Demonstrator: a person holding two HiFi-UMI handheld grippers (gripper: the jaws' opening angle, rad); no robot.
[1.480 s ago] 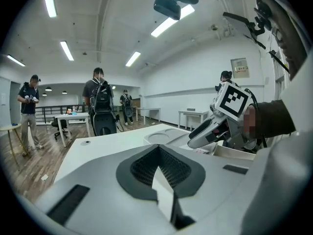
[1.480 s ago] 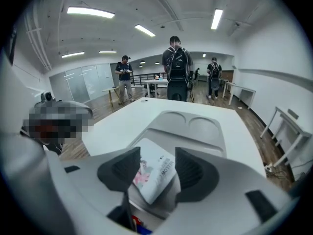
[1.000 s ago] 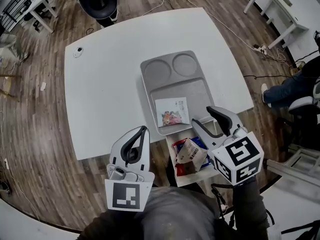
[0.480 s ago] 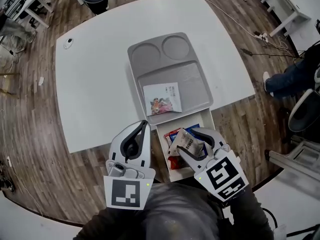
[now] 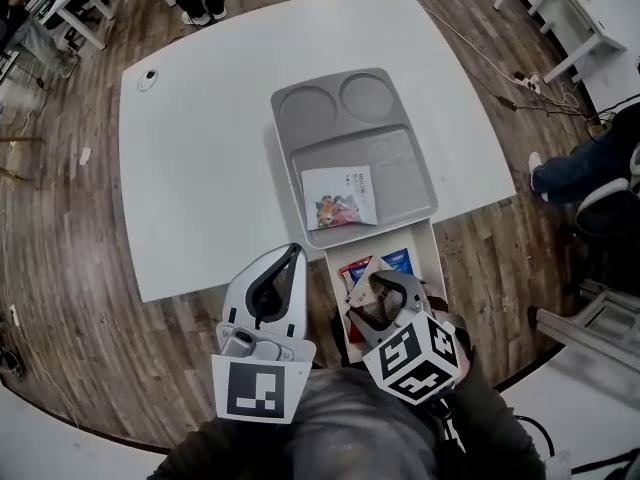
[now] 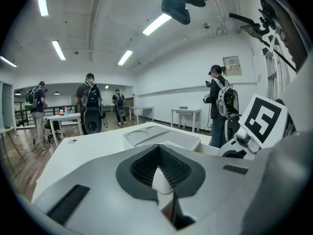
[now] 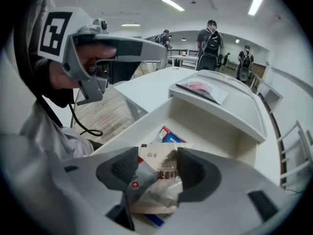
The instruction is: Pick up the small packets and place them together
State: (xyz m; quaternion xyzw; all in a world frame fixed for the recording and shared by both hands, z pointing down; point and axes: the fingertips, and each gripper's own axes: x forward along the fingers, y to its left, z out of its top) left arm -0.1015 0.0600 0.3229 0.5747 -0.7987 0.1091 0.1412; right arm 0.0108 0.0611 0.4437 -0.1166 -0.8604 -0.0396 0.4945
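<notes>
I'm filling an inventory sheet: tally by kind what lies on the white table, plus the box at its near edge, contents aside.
Grey tray: 1
Packet, in the tray's large compartment: 1
Small round white object: 1
White box: 1
Total: 4

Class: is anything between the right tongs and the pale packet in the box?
Nothing visible. The right tongs, whose jaws have just been opening, have the pale packet between them, over the other packets in the white box.
</notes>
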